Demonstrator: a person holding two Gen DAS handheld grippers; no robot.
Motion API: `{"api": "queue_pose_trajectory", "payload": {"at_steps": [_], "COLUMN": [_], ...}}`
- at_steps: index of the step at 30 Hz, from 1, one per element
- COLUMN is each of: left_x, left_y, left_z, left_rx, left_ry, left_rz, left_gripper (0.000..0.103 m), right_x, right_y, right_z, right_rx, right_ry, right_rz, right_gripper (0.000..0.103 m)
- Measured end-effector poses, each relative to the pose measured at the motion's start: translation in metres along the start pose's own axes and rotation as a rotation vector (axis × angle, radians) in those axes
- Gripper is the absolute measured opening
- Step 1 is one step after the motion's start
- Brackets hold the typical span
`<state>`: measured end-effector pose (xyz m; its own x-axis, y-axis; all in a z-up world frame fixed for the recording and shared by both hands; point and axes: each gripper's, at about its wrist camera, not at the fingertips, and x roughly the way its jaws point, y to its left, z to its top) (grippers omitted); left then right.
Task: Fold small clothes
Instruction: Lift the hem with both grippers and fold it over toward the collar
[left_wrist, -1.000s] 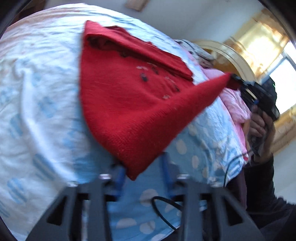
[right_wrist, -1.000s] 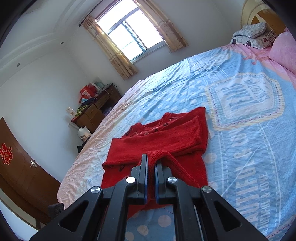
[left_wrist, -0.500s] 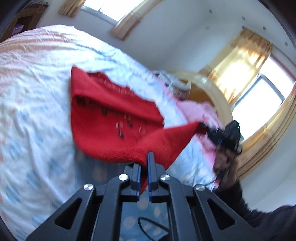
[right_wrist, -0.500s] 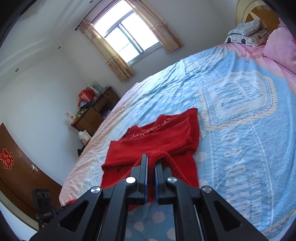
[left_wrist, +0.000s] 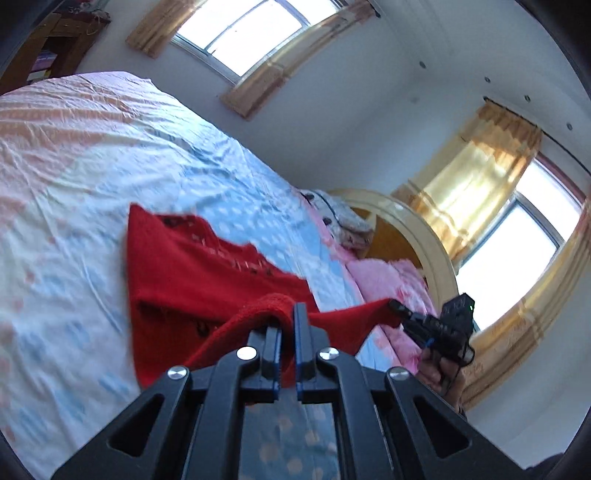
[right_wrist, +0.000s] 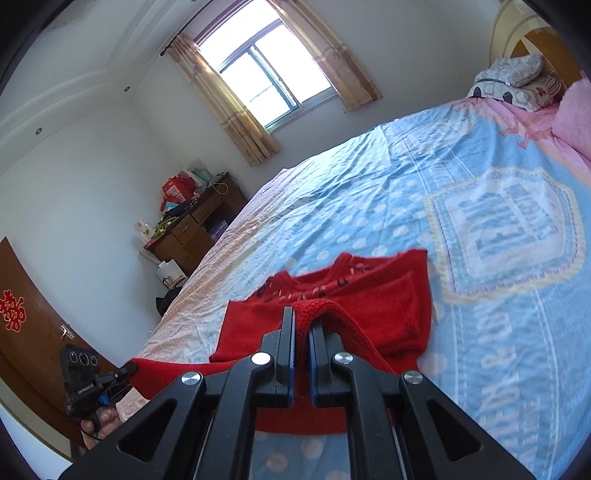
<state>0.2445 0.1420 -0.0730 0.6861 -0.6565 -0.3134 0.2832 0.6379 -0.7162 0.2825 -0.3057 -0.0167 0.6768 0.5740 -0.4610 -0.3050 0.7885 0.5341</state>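
A small red knitted sweater (left_wrist: 192, 273) lies on the blue spotted bedspread (left_wrist: 110, 155), its sleeves folded across the chest. My left gripper (left_wrist: 288, 314) is shut on one corner of its bottom hem, raised off the bed. My right gripper (right_wrist: 301, 325) is shut on the other hem corner of the sweater (right_wrist: 391, 306). The hem stretches taut between the two. In the left wrist view the right gripper (left_wrist: 393, 304) shows at the far right with a hand under it. In the right wrist view the left gripper (right_wrist: 129, 369) shows at the lower left.
Pillows (right_wrist: 517, 81) and a pink blanket (left_wrist: 391, 280) lie by the arched headboard (left_wrist: 424, 236). A wooden desk (right_wrist: 195, 229) with clutter stands beyond the bed's far side, near a brown door (right_wrist: 26, 325). Curtained windows (right_wrist: 266, 77) are on the walls.
The left gripper closed on the hem corner and rose with it, tilting up so the room came into view. The right gripper lifted its corner slightly; the hem now hangs stretched above the bed.
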Motion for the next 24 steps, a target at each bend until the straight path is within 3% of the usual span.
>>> {"api": "queue_pose_trajectory", "payload": {"at_steps": [5, 12, 18, 24], "left_x": [0.018, 0.063, 0.110, 0.117], "left_y": [0.010, 0.056, 0.110, 0.134], "left_z": [0.026, 0.051, 0.050, 0.049], "left_rx": [0.009, -0.044, -0.121, -0.200], "left_ry": [-0.009, 0.031, 0.099, 0.121], "left_rz": [0.019, 0.067, 0.162, 0.166], "left_gripper": [0.005, 0.005, 0.005, 0.005], "right_x": [0.024, 0.081, 0.143, 0.193], "right_y": [-0.008, -0.042, -0.079, -0.107], "right_z": [0.025, 0.045, 0.047, 0.045], "right_rx": [0.019, 0.097, 0.148, 0.166], "right_ry": [0.008, 0.050, 0.137, 0.215], "right_rz": [-0.018, -0.082, -0.171, -0.227], "right_gripper": [0.005, 0.005, 0.005, 0.006]}}
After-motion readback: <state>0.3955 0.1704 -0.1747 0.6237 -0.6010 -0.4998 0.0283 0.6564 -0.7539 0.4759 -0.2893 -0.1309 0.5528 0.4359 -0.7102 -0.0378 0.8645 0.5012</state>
